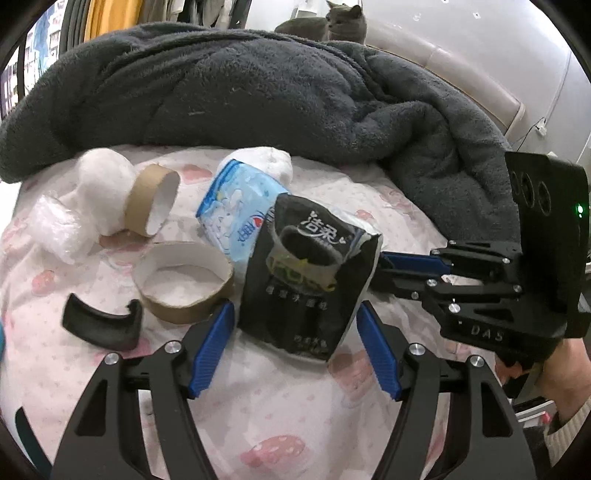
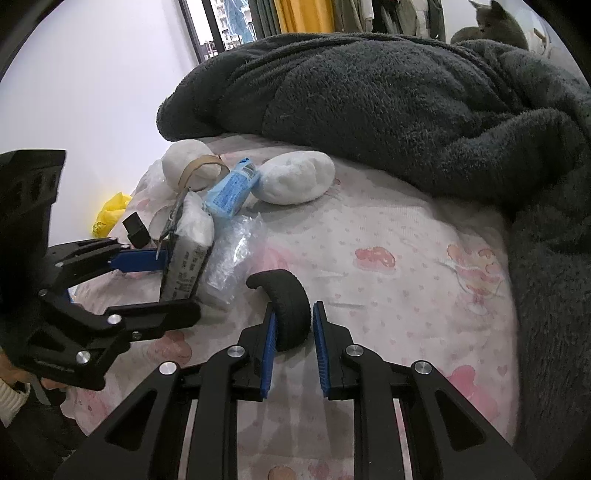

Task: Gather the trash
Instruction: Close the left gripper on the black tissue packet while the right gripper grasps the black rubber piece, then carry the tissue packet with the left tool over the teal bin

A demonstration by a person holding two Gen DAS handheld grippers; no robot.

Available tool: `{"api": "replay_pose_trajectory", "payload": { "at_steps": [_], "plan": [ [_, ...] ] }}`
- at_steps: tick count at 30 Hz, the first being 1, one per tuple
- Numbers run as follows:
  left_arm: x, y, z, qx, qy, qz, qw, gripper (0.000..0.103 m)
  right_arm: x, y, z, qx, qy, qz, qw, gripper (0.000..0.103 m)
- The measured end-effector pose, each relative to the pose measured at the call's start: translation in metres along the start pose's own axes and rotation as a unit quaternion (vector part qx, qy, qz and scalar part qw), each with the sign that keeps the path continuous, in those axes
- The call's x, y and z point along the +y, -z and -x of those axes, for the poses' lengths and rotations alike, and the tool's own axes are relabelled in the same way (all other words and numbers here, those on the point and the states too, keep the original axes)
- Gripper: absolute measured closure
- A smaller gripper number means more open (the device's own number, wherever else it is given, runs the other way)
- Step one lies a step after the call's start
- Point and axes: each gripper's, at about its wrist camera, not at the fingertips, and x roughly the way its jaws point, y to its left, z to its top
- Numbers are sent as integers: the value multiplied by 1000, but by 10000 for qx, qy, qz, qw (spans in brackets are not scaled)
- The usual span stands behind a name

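Evidently the left gripper (image 1: 295,332) straddles the black tissue pack (image 1: 306,280) with its pads apart, not yet squeezing, likely lining up a grab. Meanwhile the right gripper (image 2: 293,343) pinches a small black tyre (image 2: 286,306) above the pink bedsheet (image 2: 406,295), where cardboard rings (image 1: 184,284) and wrappers lie nearby.

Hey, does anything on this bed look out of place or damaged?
Yes. The black tissue pack stands on end with its top torn open, a crumpled blue wrapper behind it and a cut cardboard ring lying alongside. A grey cat sits beyond the dark blanket, watching.
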Motion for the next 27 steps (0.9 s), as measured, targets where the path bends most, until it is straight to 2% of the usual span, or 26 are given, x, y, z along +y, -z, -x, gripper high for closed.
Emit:
{"api": "replay_pose_trajectory", "payload": {
  "at_steps": [1,3,8,12,13,20,27],
  "plan": [
    [-2,-1,-1,3,45,-8,10000,32,0,2,1,-1,-16,-11,10000,83],
    [-6,-1,-3,3,19,-74,10000,45,1,3,1,7,-10,7,10000,83],
    [-8,0,6,-144,-28,-93,9998,46,1,-1,10,-122,77,-85,9999,84],
    [-8,1,28,-381,-59,-145,9992,46,1,-6,19,-287,117,-235,9992,86],
    [-7,0,33,-437,-72,-165,9989,46,2,-7,19,-269,141,-259,9992,91],
    [-1,8,60,-539,-142,-240,9982,46,2,-4,14,-167,239,-324,9991,91],
    [10,21,92,-680,-175,-163,9974,45,-6,9,-1,-20,564,-488,9972,91]
  ]
}}
